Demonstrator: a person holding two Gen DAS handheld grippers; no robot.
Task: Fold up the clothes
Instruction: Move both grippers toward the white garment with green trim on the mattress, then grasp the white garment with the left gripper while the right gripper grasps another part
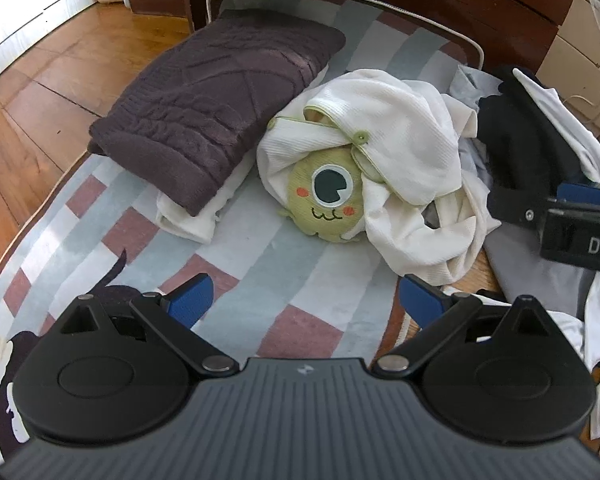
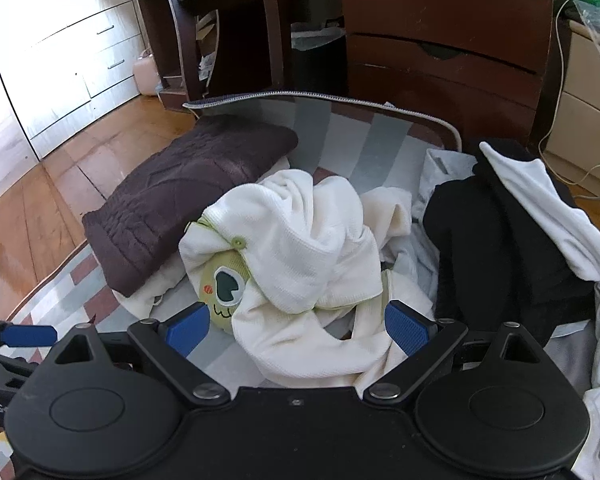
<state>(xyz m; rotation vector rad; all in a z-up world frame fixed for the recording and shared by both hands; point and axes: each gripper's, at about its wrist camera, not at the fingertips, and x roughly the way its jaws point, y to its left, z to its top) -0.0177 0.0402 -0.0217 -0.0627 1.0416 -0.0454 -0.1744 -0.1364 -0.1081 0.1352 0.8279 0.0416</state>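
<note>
The crumpled white garment (image 2: 300, 248) with its green one-eyed patch lies heaped on the striped rug (image 1: 260, 272), beside a folded brown sweater (image 1: 204, 120), probably set aside as finished. Both claws, left (image 1: 306, 300) and right (image 2: 298, 326), hover spread and empty, ready to pick it up.

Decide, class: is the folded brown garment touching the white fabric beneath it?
Touching. The left wrist view shows the brown garment lying directly on the white fabric, whose edge pokes out from under its near end, with no gap between them.
</note>
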